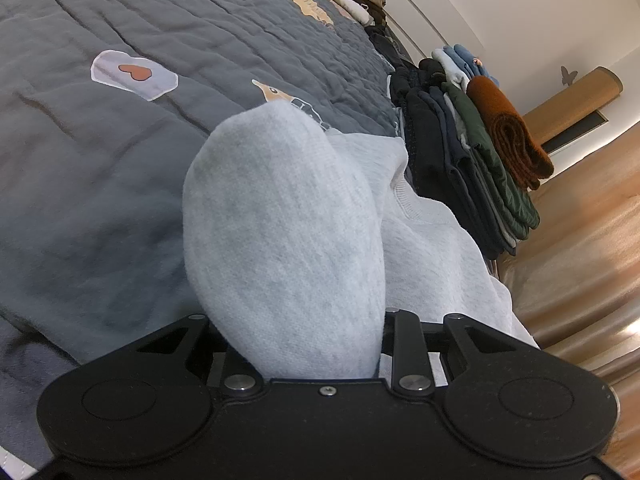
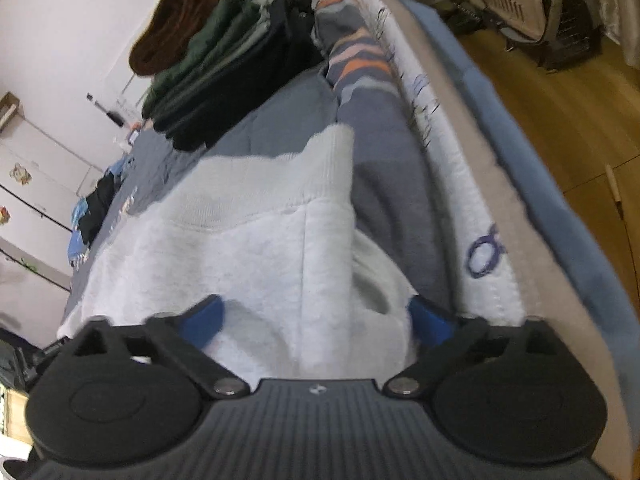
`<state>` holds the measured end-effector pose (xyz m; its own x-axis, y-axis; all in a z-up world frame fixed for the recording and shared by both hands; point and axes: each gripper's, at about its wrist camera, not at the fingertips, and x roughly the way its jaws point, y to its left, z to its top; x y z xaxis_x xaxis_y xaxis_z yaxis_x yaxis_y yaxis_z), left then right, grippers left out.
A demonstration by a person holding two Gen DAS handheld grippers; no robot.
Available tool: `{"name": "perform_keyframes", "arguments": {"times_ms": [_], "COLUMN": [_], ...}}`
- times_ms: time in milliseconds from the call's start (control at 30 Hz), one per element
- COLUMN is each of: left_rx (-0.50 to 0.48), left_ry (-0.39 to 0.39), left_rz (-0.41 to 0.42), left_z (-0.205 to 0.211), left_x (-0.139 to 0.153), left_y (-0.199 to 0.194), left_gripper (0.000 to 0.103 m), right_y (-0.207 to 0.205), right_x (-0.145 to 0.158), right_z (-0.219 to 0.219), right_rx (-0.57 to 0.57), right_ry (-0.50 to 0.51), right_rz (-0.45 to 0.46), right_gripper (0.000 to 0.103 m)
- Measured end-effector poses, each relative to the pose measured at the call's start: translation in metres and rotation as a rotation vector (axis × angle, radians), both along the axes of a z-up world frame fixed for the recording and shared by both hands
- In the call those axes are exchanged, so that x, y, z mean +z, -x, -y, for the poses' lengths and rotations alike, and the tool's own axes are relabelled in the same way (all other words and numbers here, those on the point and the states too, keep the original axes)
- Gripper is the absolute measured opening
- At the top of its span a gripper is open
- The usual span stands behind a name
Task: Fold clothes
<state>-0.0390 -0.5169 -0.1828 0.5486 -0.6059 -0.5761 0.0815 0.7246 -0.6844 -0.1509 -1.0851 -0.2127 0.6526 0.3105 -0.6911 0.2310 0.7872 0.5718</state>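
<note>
Grey quilted bed (image 1: 100, 152), pale grey sweatshirt (image 1: 280, 220) bunched and clenched in left gripper (image 1: 300, 344), right gripper (image 2: 316, 320) spread wide, released, over its hem

The left wrist view looks forward and down over the left claw (image 1: 316, 344), very close to the grey sweatshirt (image 1: 288, 232) bunched ahead of it. The right wrist view looks down over the right claw (image 2: 316, 316) along the bed's edge. Both share the sweatshirt and the folded stack (image 1: 480, 152) beyond.
</note>
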Motion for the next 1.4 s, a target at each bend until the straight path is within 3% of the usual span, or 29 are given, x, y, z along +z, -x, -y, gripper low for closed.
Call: {"name": "perform_keyframes", "arguments": {"times_ms": [67,233,300,433,567,833,933,1033,1067,1100,1267,1333,1400], "left_rx": [0.000,0.000,0.002,0.003,0.003,0.006,0.008,0.008,0.008,0.008,0.006,0.005,0.002], "left_ry": [0.005,0.006,0.005,0.004,0.004,-0.001,-0.005,-0.002,0.000,0.002,0.002,0.000,0.002], "left_rz": [-0.002,-0.005,-0.007,-0.009,-0.008,-0.007,-0.005,-0.005,-0.005,-0.004,-0.005,-0.005,0.001], "left_z": [-0.001,0.001,0.001,0.002,0.001,0.000,0.002,0.001,0.001,0.001,0.000,0.001,0.001], "left_x": [0.000,0.000,0.000,0.001,0.000,0.000,0.001,0.001,0.001,0.001,0.001,0.001,0.002], "left_y": [0.000,-0.001,-0.001,0.000,0.000,0.002,0.002,0.003,0.003,0.003,0.002,0.002,0.002], "left_gripper": [0.028,0.028,0.028,0.028,0.028,0.027,0.028,0.028,0.028,0.028,0.028,0.028,0.028], "right_y": [-0.004,0.002,0.004,0.012,0.017,0.034,0.026,0.008,0.000,-0.006,-0.021,-0.021,-0.020], "right_x": [-0.004,-0.004,0.002,0.013,0.014,0.043,0.042,0.027,0.021,0.014,-0.002,0.000,0.003], "right_z": [0.002,0.008,0.004,0.008,0.013,0.003,-0.007,-0.010,-0.010,-0.008,-0.004,-0.007,-0.008], "right_rx": [0.014,-0.023,-0.029,-0.016,-0.017,0.019,0.057,0.041,0.030,0.021,-0.009,0.000,0.001], "right_ry": [0.019,-0.041,-0.036,-0.063,-0.079,-0.117,-0.104,-0.041,-0.019,-0.021,-0.059,-0.051,-0.059], "right_rz": [-0.006,-0.007,-0.002,0.052,0.087,0.243,0.209,0.115,0.076,0.054,0.042,0.036,0.042], "right_gripper": [0.103,0.099,0.090,0.049,0.040,0.035,0.035,0.043,0.054,0.057,0.075,0.073,0.054]}}
